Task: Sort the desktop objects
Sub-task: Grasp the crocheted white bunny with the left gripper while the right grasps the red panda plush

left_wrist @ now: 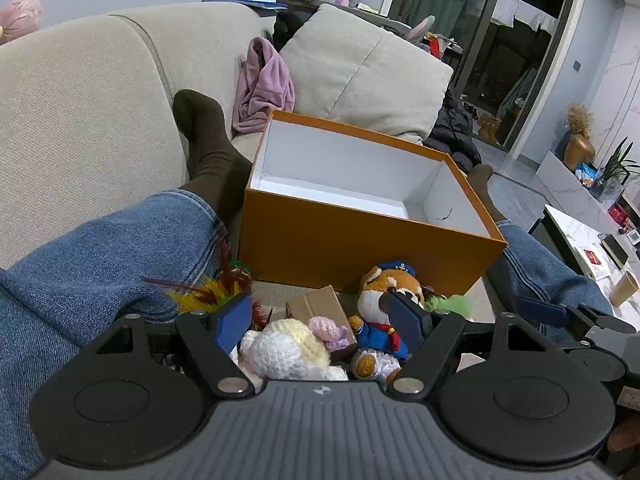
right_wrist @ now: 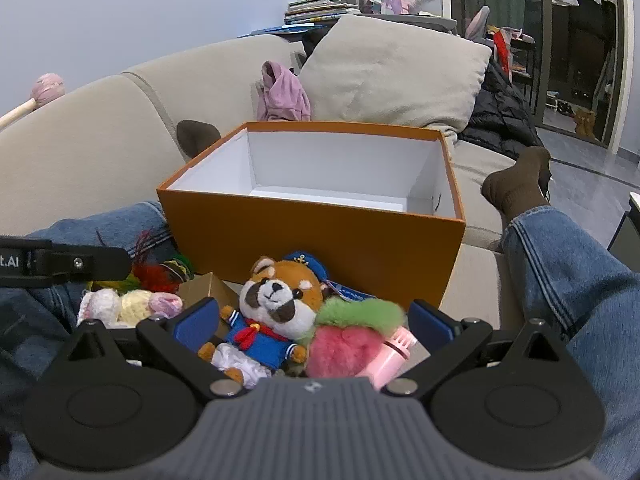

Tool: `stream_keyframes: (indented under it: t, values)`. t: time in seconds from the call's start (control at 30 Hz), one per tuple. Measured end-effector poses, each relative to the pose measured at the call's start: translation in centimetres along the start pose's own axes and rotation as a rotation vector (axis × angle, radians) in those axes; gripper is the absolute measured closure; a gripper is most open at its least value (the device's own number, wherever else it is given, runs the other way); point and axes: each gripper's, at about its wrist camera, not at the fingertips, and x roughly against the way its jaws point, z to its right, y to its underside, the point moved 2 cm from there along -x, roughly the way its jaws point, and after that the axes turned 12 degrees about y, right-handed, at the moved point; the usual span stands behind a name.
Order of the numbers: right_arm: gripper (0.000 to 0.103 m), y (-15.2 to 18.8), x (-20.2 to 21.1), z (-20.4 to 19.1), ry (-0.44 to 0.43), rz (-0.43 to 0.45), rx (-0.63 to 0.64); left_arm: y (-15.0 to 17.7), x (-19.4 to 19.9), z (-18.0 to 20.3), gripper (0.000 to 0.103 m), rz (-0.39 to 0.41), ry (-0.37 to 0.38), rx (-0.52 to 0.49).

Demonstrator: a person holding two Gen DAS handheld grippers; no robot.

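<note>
An orange box with a white, empty inside stands open on the sofa between a person's legs. In front of it lies a heap of toys. My left gripper hovers open over a white and yellow crochet doll and a small cardboard box. My right gripper hangs open above a sailor-suited plush dog, a pink and green fluffy ball and a pink tube. A feather toy lies at the left.
The person's jeans-clad legs and brown socks flank the box. Behind it are a beige cushion, a pink cloth and a black jacket. A white table stands at the right.
</note>
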Motion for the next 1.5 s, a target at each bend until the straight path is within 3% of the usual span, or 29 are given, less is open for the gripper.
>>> stream_keyframes:
  t: [0.43,0.57,0.7,0.8,0.97,1.23,1.33,1.5]
  values:
    - [0.002,0.2,-0.9,0.7,0.014,-0.033,-0.029,-0.3,0.3,-1.2,0.015,-0.007,-0.024,0.039]
    - [0.004,0.1,-1.1,0.6,-0.001,-0.044,-0.028,-0.3,0.7,-0.6,0.015,-0.043,-0.042,-0.047]
    - [0.018,0.1,-1.5,0.1,-0.042,-0.064,-0.008,0.4,0.9,0.5,0.015,-0.118,-0.055,-0.177]
    - [0.028,0.1,-2.2,-0.2,-0.102,-0.107,-0.010,1.3,0.6,1.1,0.015,-0.173,-0.050,-0.241]
    - [0.035,0.2,-3.5,-0.2,-0.172,-0.189,-0.052,2.6,-0.6,1.7,0.015,-0.259,-0.074,-0.315]
    - [0.035,0.4,-6.5,-0.6,-0.269,-0.341,-0.122,4.2,-3.8,0.7,0.014,-0.367,-0.154,-0.335]
    - [0.035,0.7,-7.7,-1.1,-0.257,-0.374,-0.118,4.2,-4.7,0.3,0.015,-0.386,-0.169,-0.330]
    - [0.031,0.8,-9.8,-1.3,-0.245,-0.443,-0.156,4.3,-5.8,-0.6,0.026,-0.413,-0.164,-0.284]
